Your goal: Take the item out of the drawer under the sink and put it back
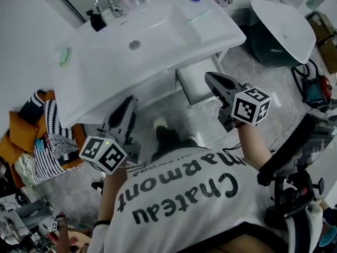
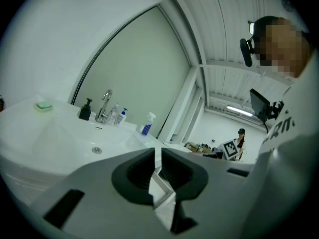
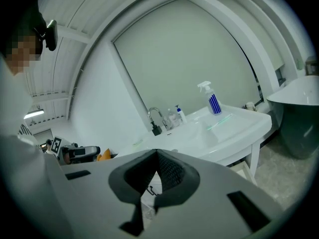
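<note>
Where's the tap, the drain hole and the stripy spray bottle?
tap (image 1: 109,2), head view, its curved neck.
drain hole (image 1: 135,45), head view, its metal middle.
stripy spray bottle (image 3: 214,103), right gripper view, its striped body.

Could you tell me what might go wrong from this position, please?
The left hand-held gripper is just below the front edge of the sink; lifting it could strike the rim. The right hand-held gripper hangs beside the drawer, which looks pulled out; its jaws look closed, so it might bump the drawer instead of grasping anything inside.

Left hand-held gripper (image 2: 157,151) — jaws narrowly apart, empty; white sink (image 2: 55,133) beyond.
</note>
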Motion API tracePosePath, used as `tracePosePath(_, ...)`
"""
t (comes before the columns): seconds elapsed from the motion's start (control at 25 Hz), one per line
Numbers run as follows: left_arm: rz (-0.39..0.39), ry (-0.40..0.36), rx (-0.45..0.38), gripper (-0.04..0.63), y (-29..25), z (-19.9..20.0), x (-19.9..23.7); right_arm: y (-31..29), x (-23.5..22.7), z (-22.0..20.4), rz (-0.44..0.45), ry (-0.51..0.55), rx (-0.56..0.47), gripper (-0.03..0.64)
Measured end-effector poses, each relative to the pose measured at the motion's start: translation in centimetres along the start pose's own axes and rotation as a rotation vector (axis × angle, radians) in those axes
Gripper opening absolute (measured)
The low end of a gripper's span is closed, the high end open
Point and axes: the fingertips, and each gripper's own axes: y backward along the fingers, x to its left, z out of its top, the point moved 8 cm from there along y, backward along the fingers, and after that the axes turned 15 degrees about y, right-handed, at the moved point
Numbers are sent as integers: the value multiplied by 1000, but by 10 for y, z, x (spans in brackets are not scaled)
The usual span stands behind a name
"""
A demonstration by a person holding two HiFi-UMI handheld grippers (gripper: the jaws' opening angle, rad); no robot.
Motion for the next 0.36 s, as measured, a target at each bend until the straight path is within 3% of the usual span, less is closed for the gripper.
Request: tracePosePath(0.36, -12, -16, -9, 41, -7, 15, -3, -1, -7, 10, -6, -3, 9, 11)
